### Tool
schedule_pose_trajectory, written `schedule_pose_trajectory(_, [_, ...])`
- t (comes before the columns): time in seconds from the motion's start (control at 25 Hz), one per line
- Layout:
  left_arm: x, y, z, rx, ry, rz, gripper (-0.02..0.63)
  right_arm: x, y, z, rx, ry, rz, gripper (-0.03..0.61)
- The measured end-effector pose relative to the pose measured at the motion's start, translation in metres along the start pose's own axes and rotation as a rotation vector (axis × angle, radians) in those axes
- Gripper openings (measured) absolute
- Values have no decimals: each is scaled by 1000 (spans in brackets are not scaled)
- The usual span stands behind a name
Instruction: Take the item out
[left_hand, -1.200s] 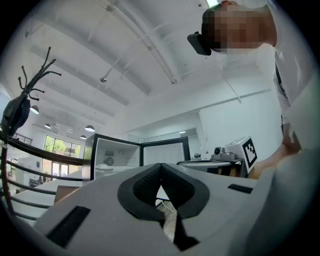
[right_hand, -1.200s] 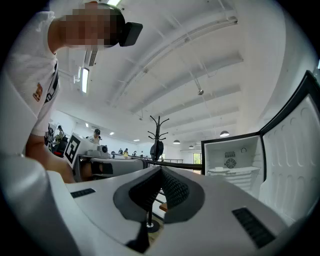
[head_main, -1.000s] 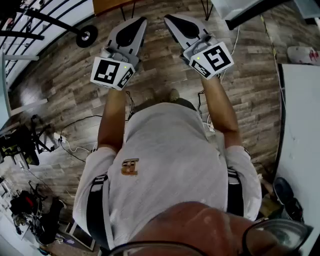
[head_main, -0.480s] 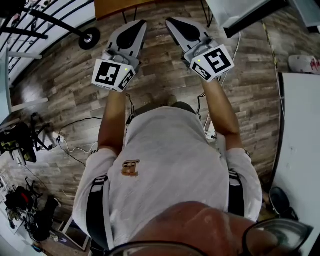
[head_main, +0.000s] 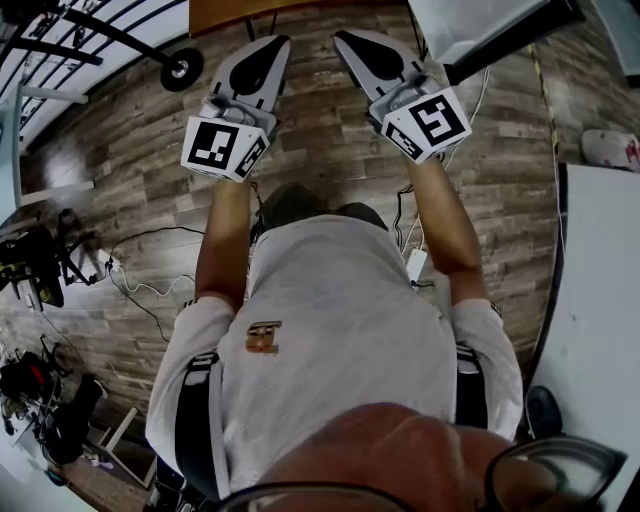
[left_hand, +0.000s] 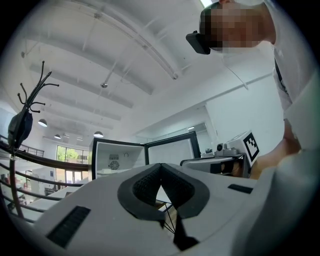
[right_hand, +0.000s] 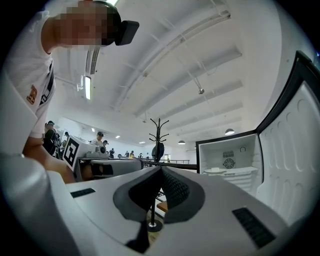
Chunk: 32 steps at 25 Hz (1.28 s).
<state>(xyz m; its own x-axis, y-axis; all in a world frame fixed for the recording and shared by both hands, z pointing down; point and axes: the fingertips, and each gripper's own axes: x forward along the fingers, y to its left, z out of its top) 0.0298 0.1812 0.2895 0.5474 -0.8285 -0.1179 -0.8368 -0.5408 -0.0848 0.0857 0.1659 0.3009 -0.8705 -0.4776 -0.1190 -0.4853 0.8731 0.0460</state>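
Note:
Both grippers are held out side by side in front of me over the wooden floor. In the head view my left gripper (head_main: 279, 42) and my right gripper (head_main: 339, 36) are shut, with nothing between their jaws. Ahead stands a small white fridge (right_hand: 228, 161) with its door (right_hand: 295, 150) swung open. It also shows in the left gripper view as the fridge (left_hand: 116, 161). Inside I make out a white shelf and a round fan grille; no item is clear. The left gripper (left_hand: 160, 165) and right gripper (right_hand: 161, 169) have their dark pads pressed together.
A black coat stand (right_hand: 158, 146) rises left of the fridge, and its base (head_main: 181, 68) sits on the floor. A white table (head_main: 600, 300) runs along my right. Cables and a power strip (head_main: 415, 264) lie by my feet. Several people stand far off.
The floor has slid back beneath me and the white fridge corner at the top right has come nearer. Both grippers keep the same shut pose.

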Motion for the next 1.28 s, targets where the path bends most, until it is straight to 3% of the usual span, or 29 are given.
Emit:
schedule_pose_trajectory(0.24, [12,14,2,-2,-3,13,17,12,-15,3,1,4,-4,32])
schedule_pose_trajectory(0.52, [46,59,-7,-6,-28,-10,17,52,-49,-4,-24,33,-29,32])
schedule_pose_trajectory(1.28, [146,252,-43,-16,-55,-122,17,246,-170,-31,-12,95,-198,32])
